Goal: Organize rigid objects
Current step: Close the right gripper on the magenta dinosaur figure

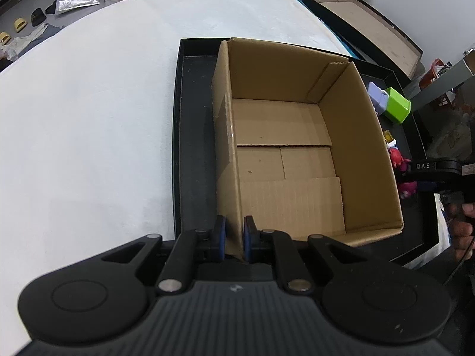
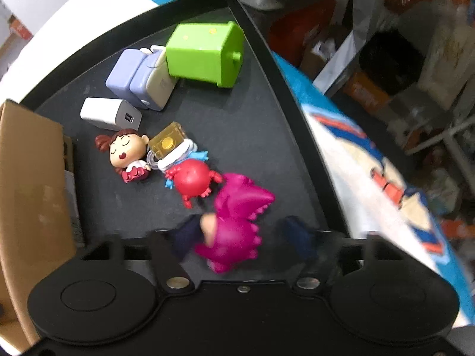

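Magenta dinosaur figure (image 2: 237,222) lies on its side on the black tray (image 2: 267,136), near corner, between the fingers of the right gripper (image 2: 242,234). Left pad looks to touch the figure's pale face; right pad stands apart from its back. View is blurred here, so contact on that side cannot be confirmed; grip not yet made.

Just beyond: red crab toy (image 2: 193,181), touching or nearly touching the dinosaur's head. Then a girl figurine (image 2: 124,151), a yellow-clear block (image 2: 167,142), white charger (image 2: 109,115), lavender plug (image 2: 136,77), green bin-shaped box (image 2: 204,53).

Cardboard box (image 1: 291,160) sits empty in the same tray, to the left of the toys. Left gripper (image 1: 234,237) is clamped on the box's near wall, steadying it.

Risks, as judged:
- Figure is lumpy and spiked; pads may bite off-centre, so it twists or pops out on closing.
- One pad leading could shove it into the crab and scatter neighbours.
- A lift on a shallow pinch may drop it before the box.
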Motion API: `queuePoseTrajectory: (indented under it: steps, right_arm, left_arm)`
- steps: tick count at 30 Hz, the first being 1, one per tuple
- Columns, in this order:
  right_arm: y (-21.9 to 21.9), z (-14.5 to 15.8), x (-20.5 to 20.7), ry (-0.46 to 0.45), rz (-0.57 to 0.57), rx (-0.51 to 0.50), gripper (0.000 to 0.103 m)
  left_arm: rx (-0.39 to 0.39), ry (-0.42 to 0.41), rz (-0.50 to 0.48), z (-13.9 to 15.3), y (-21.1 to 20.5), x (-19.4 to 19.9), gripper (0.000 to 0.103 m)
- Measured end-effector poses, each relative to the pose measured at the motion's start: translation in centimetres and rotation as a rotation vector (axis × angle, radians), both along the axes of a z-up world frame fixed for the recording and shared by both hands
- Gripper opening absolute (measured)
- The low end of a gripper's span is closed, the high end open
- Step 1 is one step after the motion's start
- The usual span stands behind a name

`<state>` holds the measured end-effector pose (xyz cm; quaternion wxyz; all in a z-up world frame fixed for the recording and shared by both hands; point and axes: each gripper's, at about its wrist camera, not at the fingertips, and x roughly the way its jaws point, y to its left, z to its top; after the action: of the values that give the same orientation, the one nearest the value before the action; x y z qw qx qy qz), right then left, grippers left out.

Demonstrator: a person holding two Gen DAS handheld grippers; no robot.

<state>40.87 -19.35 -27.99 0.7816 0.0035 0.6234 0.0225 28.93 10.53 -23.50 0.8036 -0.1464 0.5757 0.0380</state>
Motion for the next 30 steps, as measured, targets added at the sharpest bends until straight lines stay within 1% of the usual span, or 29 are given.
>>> queuePoseTrajectory:
  steps: [1, 3, 4, 6, 10, 16, 18, 22, 26, 30]
  right_arm:
    - [0.0, 0.2, 0.1, 0.003, 0.006, 0.006, 0.041]
    - [-0.4, 0.5, 0.2, 0.025, -0.006, 0.067, 0.04]
    - [-0.5, 0.6, 0.2, 0.025, -0.01, 0.077, 0.04]
    - [-0.3, 1.0, 0.0, 0.013, -0.001, 0.066, 0.04]
    - [-0.3, 1.8, -0.3, 0.004, -0.005, 0.082, 0.04]
    - [-0.2, 3.4, -0.7, -0.021, -0.005, 0.091, 0.04]
    - [0.0, 3.9, -0.8, -0.031, 0.007, 0.087, 0.04]
    - [0.6, 5.1, -1.0, -0.056, 0.031, 0.079, 0.04]
    - [1.4, 6.3, -1.4, -0.068, 0.052, 0.086, 0.041]
    - [2.3, 7.6, -1.3, -0.082, 0.082, 0.088, 0.041]
  left_arm:
    - [0.001, -0.001, 0.002, 0.0, 0.0, -0.1, 0.011]
    - [0.0, 0.001, 0.008, -0.1, 0.0, -0.1, 0.012]
    - [-0.001, 0.003, 0.011, -0.2, 0.0, -0.1, 0.012]
    - [-0.008, 0.008, 0.018, -0.3, 0.1, -0.1, 0.012]
    - [-0.025, 0.025, 0.015, -0.6, 0.3, 0.0, 0.012]
    - [-0.026, 0.024, 0.009, -0.8, 0.2, 0.0, 0.013]
    - [-0.02, 0.016, 0.002, -0.8, 0.1, -0.1, 0.014]
    - [-0.045, 0.017, 0.022, -0.8, 0.6, -0.2, 0.014]
    - [-0.042, 0.011, 0.018, -0.6, 0.5, -0.2, 0.014]
    - [-0.063, 0.014, 0.032, -0.8, 1.0, -0.2, 0.014]
